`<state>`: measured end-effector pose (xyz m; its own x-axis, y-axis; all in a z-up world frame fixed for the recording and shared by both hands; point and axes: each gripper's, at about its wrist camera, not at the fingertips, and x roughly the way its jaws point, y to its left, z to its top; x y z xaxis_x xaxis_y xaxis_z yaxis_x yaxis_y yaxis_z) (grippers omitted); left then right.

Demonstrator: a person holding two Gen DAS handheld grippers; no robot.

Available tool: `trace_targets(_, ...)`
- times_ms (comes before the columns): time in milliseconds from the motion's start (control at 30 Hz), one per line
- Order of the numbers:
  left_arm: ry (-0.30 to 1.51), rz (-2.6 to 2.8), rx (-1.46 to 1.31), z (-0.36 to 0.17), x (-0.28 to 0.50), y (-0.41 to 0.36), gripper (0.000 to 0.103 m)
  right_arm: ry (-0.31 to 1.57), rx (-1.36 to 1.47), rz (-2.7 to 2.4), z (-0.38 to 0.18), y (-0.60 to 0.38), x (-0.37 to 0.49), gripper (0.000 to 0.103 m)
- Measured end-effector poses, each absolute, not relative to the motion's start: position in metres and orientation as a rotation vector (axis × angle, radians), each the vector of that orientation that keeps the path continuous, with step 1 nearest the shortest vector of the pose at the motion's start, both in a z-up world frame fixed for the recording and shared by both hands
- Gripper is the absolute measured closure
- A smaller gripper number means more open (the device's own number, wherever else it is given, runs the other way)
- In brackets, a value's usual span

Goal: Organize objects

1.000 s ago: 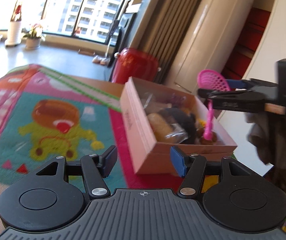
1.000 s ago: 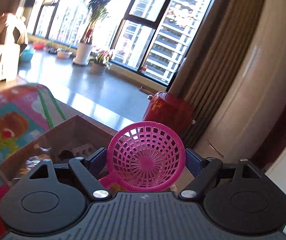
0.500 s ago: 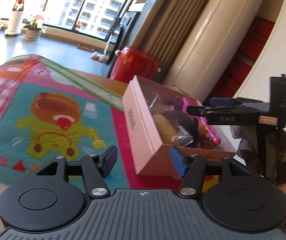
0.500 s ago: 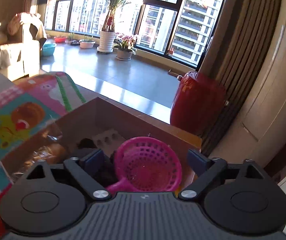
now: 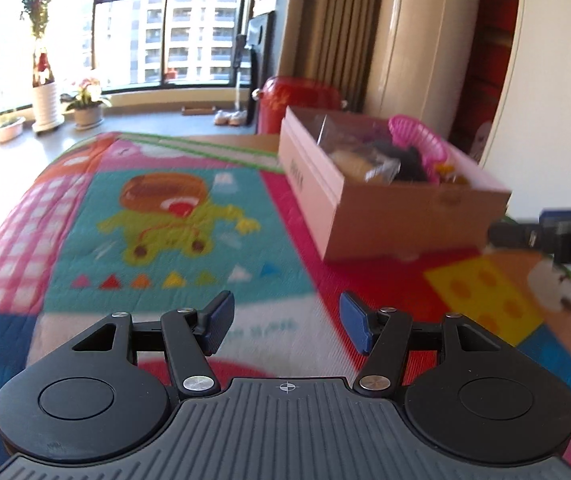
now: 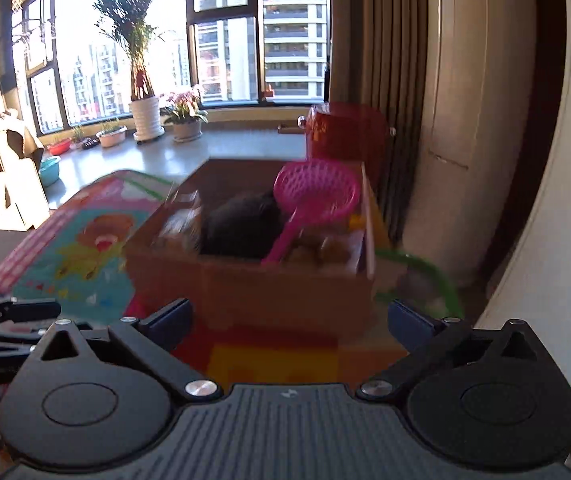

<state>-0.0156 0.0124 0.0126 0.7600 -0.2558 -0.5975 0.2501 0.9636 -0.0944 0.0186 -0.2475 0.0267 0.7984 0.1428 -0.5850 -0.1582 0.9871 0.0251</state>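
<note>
We are between items: the pink strainer lies in the cardboard box, its basket propped against the box's far right corner and its handle slanting down among the contents, beside a dark soft thing and some wrapped packets. Nothing grips it.

Our right gripper sits just in front of the box's near wall, jaws opening wide with only the mat showing between them. Our left gripper hovers over the play mat to the left front of the box, its jaws half spread and empty.

We judge the placing step done and the search for the next object in hand. In both views the mat around the box shows no loose item that we can name; a blurred pale shape lies right of the box's near corner, but we cannot tell what it is. The next move calls for turning the cameras away from the box to find what is left, then approaching it with jaws spread.
</note>
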Motion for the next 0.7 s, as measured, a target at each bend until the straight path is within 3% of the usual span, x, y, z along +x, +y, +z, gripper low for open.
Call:
trace_targets(167,0.652,-0.176,0.010,0.003,-0.016,-0.001,0.038,0.697,-0.032,0.112,-0.005,-0.217,0.016,0.000)
trace_targets(267,0.647,-0.145,0.031,0.000,-0.014,-0.010,0.030,0.760,-0.097,0.023,-0.021,-0.211,0.029,0.000)
trace_targets(367,0.646,-0.136,0.046,-0.001,-0.013,-0.015,0.025,0.724,-0.013,0.063,-0.030,-0.228,0.026,0.000)
trace_targets(700,0.646,-0.135,0.050,-0.002,-0.014,-0.015,0.023,0.684,-0.011,0.048,-0.033,-0.231,0.021,0.000)
